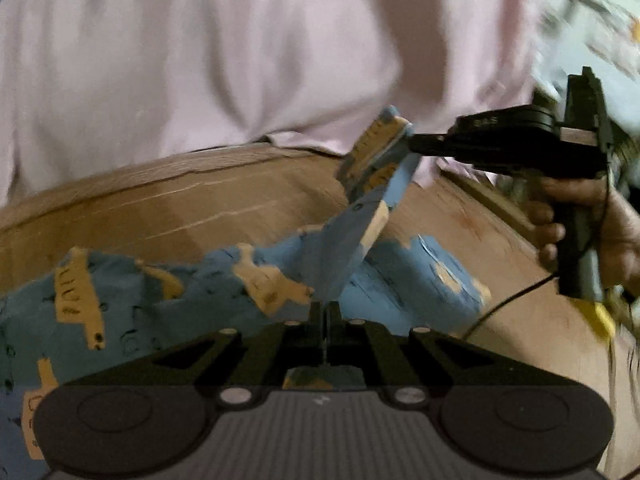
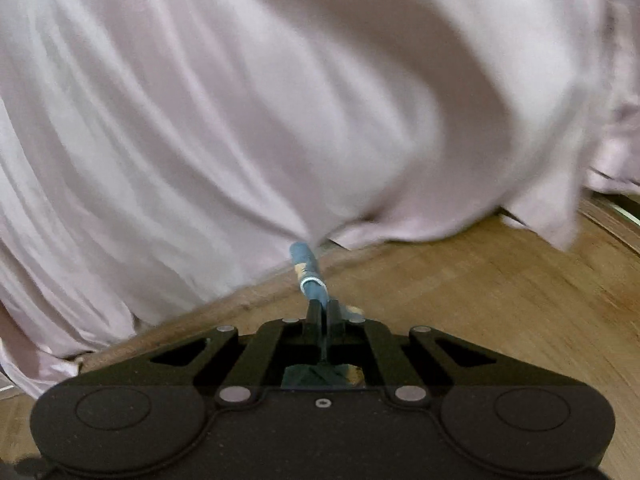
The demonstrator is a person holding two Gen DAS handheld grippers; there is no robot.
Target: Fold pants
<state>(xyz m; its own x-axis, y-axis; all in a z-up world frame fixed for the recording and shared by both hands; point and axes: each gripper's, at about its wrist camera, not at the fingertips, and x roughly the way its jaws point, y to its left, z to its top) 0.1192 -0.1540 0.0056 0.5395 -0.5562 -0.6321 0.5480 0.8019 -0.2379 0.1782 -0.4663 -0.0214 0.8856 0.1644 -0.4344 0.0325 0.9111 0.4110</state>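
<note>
Two black grippers have hold of one small pair of soft blue cotton pants printed with tan vehicles, and the wooden tabletop under them is the thing to steer by. Toward the left of that tabletop the bulk of the cloth lies rumpled flat on the wood. At its near edge the left gripper has its two fingers pressed tight together on a fold of the fabric. From there a taut ridge of cloth climbs up and to the right, clear of the table, to the right gripper, whose fingers are likewise pinched closed on a hem or waistband edge; its own camera shows that bunched blue edge sticking out past the closed tips. A hand grips that tool's handle, and a person's pale pink garment fills the space behind the table's far edge. The cloth looks light, limp and not slippery; it should drape wherever unsupported, so corners and hems seem the sensible places to hold.
</note>
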